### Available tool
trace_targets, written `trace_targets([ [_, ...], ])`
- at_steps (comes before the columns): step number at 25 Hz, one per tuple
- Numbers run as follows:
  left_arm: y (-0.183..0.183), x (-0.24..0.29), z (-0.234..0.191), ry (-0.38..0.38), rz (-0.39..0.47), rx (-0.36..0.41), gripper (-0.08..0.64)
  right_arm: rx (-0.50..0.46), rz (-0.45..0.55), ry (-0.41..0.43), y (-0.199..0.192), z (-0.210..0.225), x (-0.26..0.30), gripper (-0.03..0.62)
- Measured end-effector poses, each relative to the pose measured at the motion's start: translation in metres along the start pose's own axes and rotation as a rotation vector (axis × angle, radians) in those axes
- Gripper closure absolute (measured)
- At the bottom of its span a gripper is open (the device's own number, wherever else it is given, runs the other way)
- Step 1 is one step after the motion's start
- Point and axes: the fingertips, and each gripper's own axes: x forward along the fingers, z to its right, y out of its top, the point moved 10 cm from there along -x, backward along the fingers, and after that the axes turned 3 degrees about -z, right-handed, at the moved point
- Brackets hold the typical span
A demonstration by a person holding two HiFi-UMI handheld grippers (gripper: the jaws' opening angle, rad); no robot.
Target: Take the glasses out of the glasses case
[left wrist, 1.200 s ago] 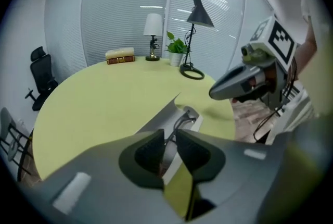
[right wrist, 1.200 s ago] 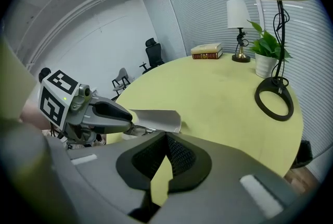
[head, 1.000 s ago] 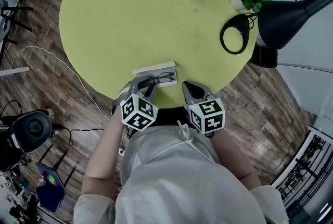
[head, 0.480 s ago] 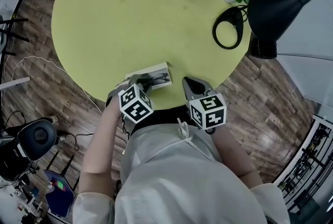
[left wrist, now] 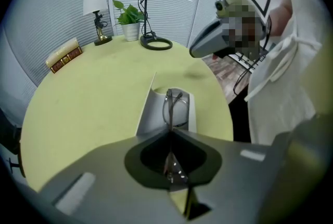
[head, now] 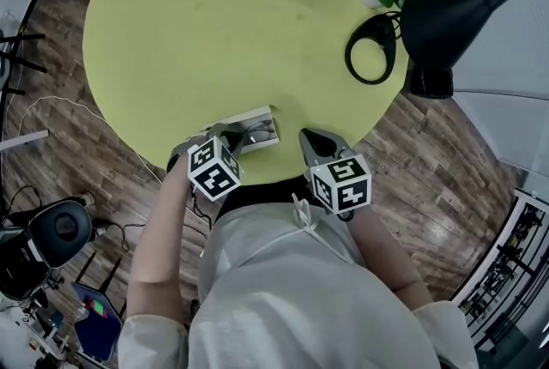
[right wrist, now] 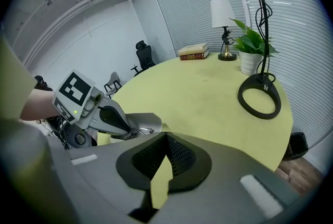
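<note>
Left gripper (head: 221,134) shifted left since second ago, jaws clamped on glasses (left wrist: 174,107). Frame ran ahead of jaws, partly inside case (left wrist: 150,113). Right gripper (head: 314,141) shut, empty, alongside. I feared thin frame slipping, or snagged case dragging off table (head: 214,33) edge.

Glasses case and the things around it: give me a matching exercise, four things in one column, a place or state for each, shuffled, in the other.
1 glasses
2 glasses case
3 right gripper
4 potted plant

A shut, holding nothing
B beside the black lamp's ring base
C pinched in the left gripper
D open on the yellow table

Pairs: 1C, 2D, 3A, 4B
</note>
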Motion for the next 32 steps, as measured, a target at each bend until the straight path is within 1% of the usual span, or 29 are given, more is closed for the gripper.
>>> trace_targets([
  [6, 0.004, -0.003, 0.001, 0.004, 0.003, 0.076, 0.545, -0.011, 0.000, -0.004, 0.003, 0.003, -0.004, 0.592],
  [11, 0.007, -0.020, 0.002, 0.045, 0.020, 0.112, 0.545, -0.023, 0.009, -0.005, 0.007, -0.001, -0.009, 0.592],
  [14, 0.011, -0.033, 0.001, 0.056, 0.044, 0.123, 0.545, -0.031, 0.015, -0.009, 0.009, -0.001, -0.010, 0.592],
  [17, 0.012, -0.048, 0.000, 0.076, 0.075, 0.105, 0.545, -0.043, 0.025, -0.013, 0.013, -0.004, -0.012, 0.592],
  [19, 0.012, -0.058, -0.001, 0.094, 0.103, 0.080, 0.545, -0.051, 0.034, -0.011, 0.017, -0.007, -0.015, 0.592],
  [21, 0.011, -0.070, -0.003, 0.112, 0.143, 0.037, 0.545, -0.059, 0.047, -0.008, 0.022, -0.011, -0.017, 0.592],
  [23, 0.009, -0.082, -0.006, 0.134, 0.201, -0.027, 0.545, -0.073, 0.063, -0.005, 0.030, -0.014, -0.020, 0.592],
  [26, 0.009, -0.102, -0.011, 0.182, 0.320, -0.139, 0.545, -0.100, 0.098, 0.002, 0.044, -0.020, -0.024, 0.592],
  [29, 0.010, -0.122, -0.016, 0.259, 0.431, -0.235, 0.545, -0.120, 0.138, 0.012, 0.061, -0.024, -0.026, 0.592],
  [32, 0.009, -0.141, -0.023, 0.361, 0.533, -0.314, 0.545, -0.142, 0.171, 0.021, 0.078, -0.029, -0.027, 0.592],
])
